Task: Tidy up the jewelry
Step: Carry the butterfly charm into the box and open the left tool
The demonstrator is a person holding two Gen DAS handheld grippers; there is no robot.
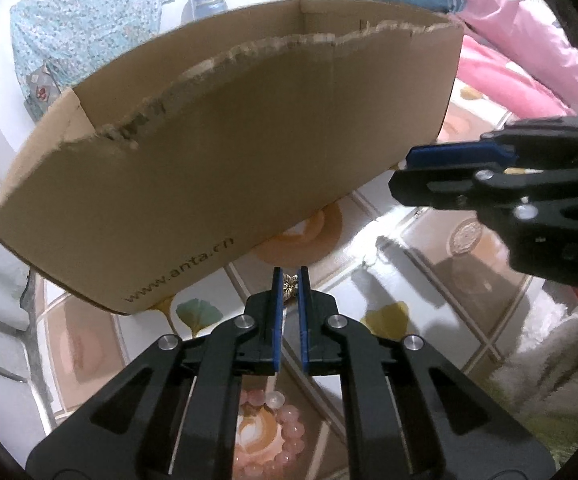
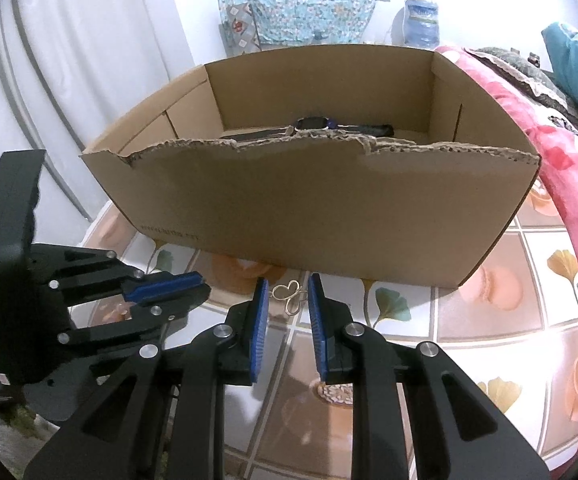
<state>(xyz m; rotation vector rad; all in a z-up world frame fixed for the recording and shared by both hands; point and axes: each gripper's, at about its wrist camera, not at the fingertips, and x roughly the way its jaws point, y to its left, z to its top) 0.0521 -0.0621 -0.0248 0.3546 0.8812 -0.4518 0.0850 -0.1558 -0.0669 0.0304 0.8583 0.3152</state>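
Note:
My left gripper (image 1: 290, 273) is shut on a small gold flower-shaped ornament (image 1: 290, 285), pinched at the very fingertips just in front of the cardboard box (image 1: 229, 152). A pink bead bracelet (image 1: 285, 436) lies on the patterned tablecloth (image 1: 401, 280) beneath that gripper. My right gripper (image 2: 289, 280) is open by a narrow gap with nothing pressed between its pads. A gold wire butterfly-shaped piece (image 2: 289, 298) lies on the cloth just beyond its tips. Inside the box (image 2: 309, 208) rests a dark watch (image 2: 313, 124). The left gripper (image 2: 203, 287) shows at the left of the right wrist view.
The box has a torn front rim and stands across the table's far side. A pink blanket (image 2: 561, 184) lies along the right, a floral cloth (image 2: 301, 0) and a water bottle (image 2: 421, 22) behind. A white curtain (image 2: 69, 80) hangs at the left.

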